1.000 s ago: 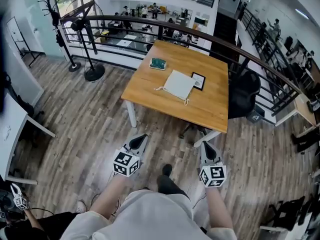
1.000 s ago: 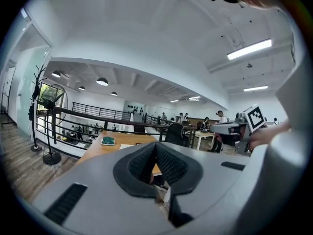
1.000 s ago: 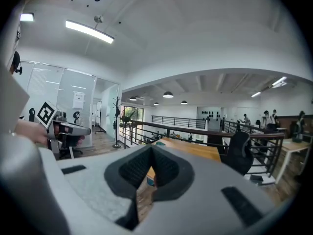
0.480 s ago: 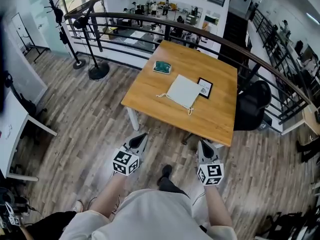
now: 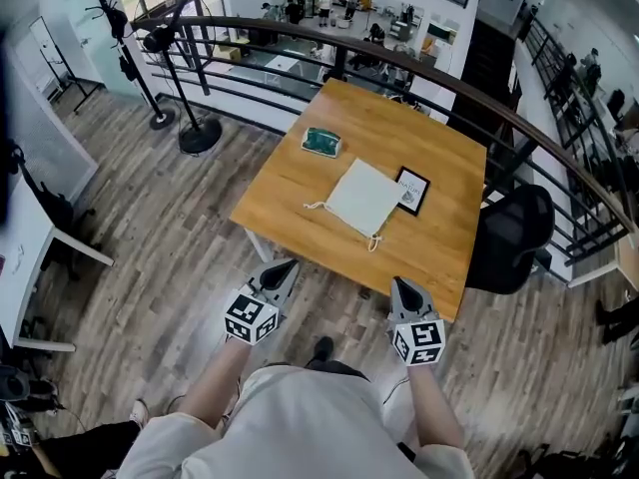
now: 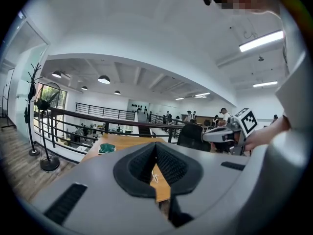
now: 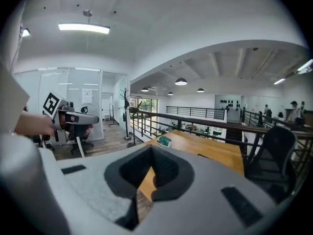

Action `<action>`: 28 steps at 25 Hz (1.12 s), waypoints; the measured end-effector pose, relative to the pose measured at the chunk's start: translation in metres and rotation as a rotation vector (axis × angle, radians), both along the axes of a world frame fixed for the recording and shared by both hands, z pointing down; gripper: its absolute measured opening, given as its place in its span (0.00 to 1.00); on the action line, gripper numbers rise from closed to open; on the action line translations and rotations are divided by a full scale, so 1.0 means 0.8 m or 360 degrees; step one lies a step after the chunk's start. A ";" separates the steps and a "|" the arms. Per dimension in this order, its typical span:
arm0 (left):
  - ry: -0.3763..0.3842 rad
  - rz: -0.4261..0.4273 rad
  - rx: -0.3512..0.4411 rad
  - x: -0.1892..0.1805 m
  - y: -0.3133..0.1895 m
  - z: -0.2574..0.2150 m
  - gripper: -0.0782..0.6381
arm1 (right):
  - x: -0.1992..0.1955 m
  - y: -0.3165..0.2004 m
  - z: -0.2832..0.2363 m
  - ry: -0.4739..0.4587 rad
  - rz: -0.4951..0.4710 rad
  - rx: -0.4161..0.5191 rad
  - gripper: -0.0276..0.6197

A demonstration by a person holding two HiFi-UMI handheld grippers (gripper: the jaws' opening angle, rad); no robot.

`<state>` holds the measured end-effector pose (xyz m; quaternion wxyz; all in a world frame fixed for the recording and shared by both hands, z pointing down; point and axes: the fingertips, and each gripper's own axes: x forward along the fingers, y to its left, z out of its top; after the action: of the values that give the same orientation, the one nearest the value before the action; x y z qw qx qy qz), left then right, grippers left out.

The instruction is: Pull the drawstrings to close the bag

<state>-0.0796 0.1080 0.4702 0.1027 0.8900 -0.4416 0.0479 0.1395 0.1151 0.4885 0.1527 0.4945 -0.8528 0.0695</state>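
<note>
The white drawstring bag [image 5: 364,198] lies flat near the middle of the wooden table [image 5: 290,183]. One cord [image 5: 315,206] trails from its left corner and another [image 5: 373,239] from its near corner. A green packet [image 5: 321,142] sits beyond the bag, and a black-framed card [image 5: 410,192] lies just beside its right edge.

Compared with a second ago, the table looks larger and closer below me. I am walking up to it, and both tongs have come forward with me. I judge this is only the approach and no pulling has begun.

The left gripper [image 5: 285,267] and right gripper [image 5: 401,285] have their jaws pressed fully together. They hold nothing and touch nothing, and they hang over the floor just short of the table's near edge. Both will need to open before taking a cord.
</note>
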 end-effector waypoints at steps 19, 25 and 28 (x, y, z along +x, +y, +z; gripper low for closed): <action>-0.0156 0.0062 -0.0161 0.024 -0.157 0.068 0.10 | 0.033 -0.138 0.063 -0.0030 0.0150 -0.0117 0.05; -0.0183 0.0211 -0.0205 0.008 -0.208 0.086 0.10 | 0.012 -0.167 0.077 -0.0030 0.0265 -0.0175 0.05; -0.0212 0.0287 -0.0244 0.006 -0.230 0.106 0.10 | 0.008 -0.180 0.089 -0.0022 0.0331 -0.0215 0.05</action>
<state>-0.0747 -0.0758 0.5547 0.1360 0.9106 -0.3606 0.1495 0.1458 -0.0291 0.5596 0.1717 0.5685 -0.7913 0.1456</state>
